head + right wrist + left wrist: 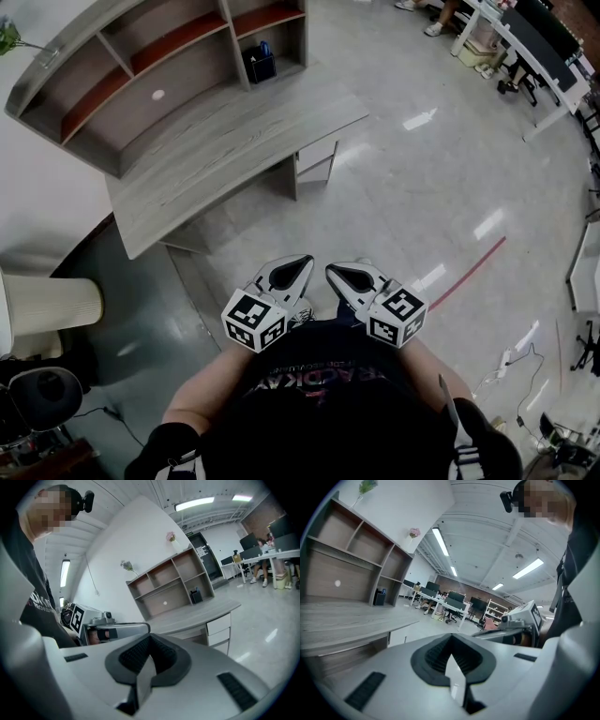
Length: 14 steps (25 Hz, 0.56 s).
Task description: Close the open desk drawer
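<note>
The drawer [317,156] sits under the far right end of the desk [216,159]. Its white front seems to stand a little proud of the unit, though we cannot tell how far it is pulled out.

We judge the main risk to be the approach. A bare stretch of floor [412,216] lies between us and the desk, and the desk top overhangs the drawer front, so a gripper brought in too high would strike the edge of the top instead. A push landing off-centre could skew the drawer in its runners and jam it.

The left gripper [304,262] and right gripper [334,271] are held side by side near our body. Both pairs of jaws are closed with nothing between them. The drawer lies well apart from them, far ahead and roughly in line with the gap between the two.
</note>
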Motion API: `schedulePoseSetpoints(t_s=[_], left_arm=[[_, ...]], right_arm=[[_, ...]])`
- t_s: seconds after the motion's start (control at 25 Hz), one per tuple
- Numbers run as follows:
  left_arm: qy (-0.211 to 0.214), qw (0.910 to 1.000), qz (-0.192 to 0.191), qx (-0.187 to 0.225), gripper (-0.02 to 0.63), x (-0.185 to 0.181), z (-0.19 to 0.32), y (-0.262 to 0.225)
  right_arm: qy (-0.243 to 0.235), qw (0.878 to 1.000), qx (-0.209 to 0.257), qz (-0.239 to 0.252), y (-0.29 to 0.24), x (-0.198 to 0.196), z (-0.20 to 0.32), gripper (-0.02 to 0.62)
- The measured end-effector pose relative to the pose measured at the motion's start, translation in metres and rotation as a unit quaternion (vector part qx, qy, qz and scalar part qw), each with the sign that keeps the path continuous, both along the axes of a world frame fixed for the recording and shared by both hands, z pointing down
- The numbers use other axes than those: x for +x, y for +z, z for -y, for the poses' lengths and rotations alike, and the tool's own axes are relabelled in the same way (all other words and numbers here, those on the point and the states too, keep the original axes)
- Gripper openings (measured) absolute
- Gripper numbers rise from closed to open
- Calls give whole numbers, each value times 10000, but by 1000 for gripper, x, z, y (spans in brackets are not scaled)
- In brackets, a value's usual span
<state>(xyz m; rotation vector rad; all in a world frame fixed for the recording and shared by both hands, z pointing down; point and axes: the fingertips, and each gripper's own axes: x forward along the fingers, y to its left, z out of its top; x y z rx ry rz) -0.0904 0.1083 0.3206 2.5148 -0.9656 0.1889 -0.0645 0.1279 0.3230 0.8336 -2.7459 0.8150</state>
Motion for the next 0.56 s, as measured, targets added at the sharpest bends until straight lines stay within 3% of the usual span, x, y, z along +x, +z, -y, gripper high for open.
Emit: schedulePoseSetpoints(t_s=[0.32,0.56], left_arm=[[-123,9984,-323,-446,11,-4,3,11],[-127,9986,-306,-401,11,-2,5,8]], right_arm=[[42,10000,4,-19,0,2,-2,17],[92,10000,2,8,-2,5,1,17]])
